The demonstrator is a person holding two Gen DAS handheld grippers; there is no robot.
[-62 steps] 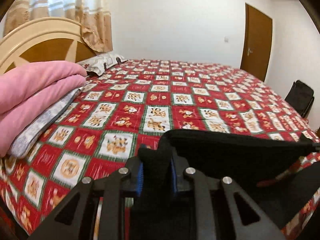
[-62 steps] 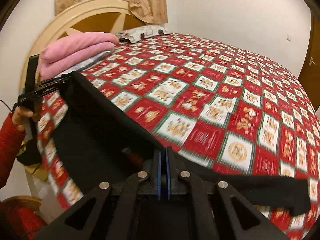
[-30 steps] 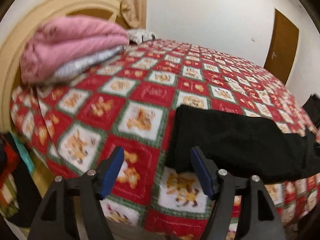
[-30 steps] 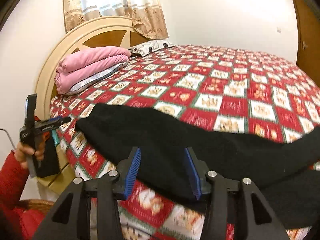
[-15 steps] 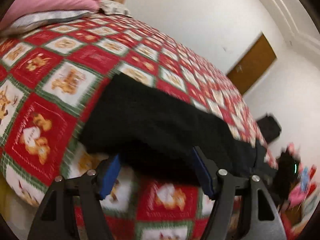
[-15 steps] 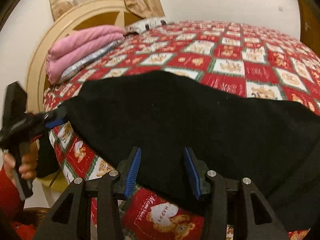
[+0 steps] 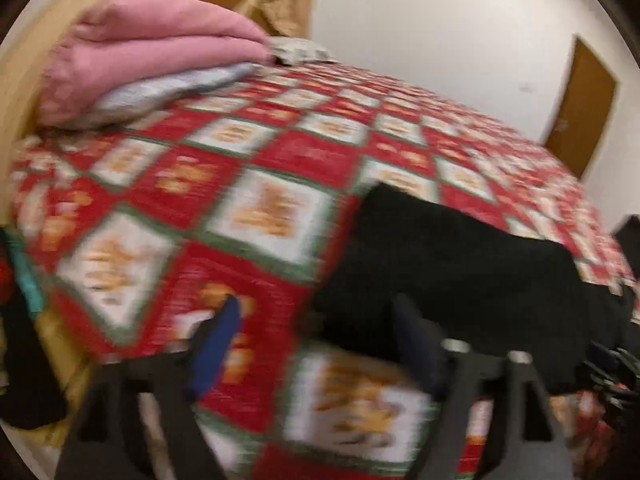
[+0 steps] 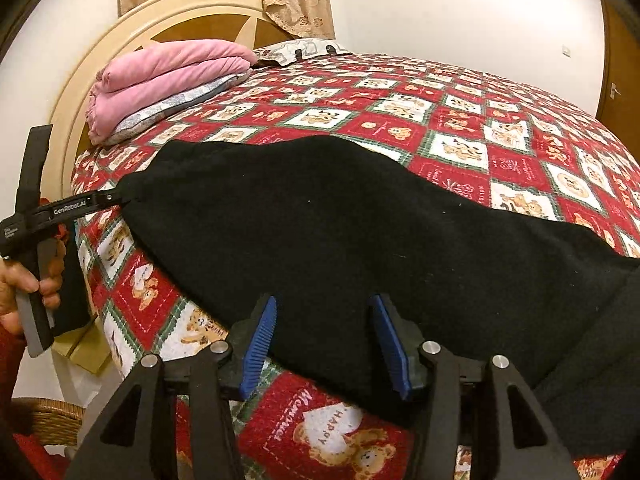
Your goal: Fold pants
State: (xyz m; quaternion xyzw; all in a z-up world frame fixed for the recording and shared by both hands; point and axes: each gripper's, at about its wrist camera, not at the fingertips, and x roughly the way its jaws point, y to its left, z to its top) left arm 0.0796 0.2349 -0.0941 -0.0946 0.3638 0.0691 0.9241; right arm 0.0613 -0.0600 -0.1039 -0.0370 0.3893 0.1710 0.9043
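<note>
Black pants (image 8: 340, 232) lie flat along the near edge of the bed's red checked quilt (image 8: 460, 120). My right gripper (image 8: 325, 344) is low at their near edge; its jaws are opening, with the black cloth between the blue pads but not pinched. In the blurred left wrist view my left gripper (image 7: 316, 344) is at the pants' (image 7: 460, 272) left end, jaws opening wide, and only the pants' corner shows between the fingers. In the right wrist view, a hand (image 8: 32, 280) holds the left gripper (image 8: 100, 200) with its tip at that corner.
A folded pink blanket (image 8: 168, 64) on a grey pillow lies by the headboard (image 8: 192, 12). A brown door (image 7: 580, 108) stands at the far right. A wicker basket (image 8: 48, 416) sits on the floor at the bed's left corner, and something black (image 7: 628, 232) beyond the far side.
Both grippers, shut on the lifted pants two seconds ago, have let go and the pants now lie on the bed. The right gripper has sunk to their near edge. The left jaws stand wider.
</note>
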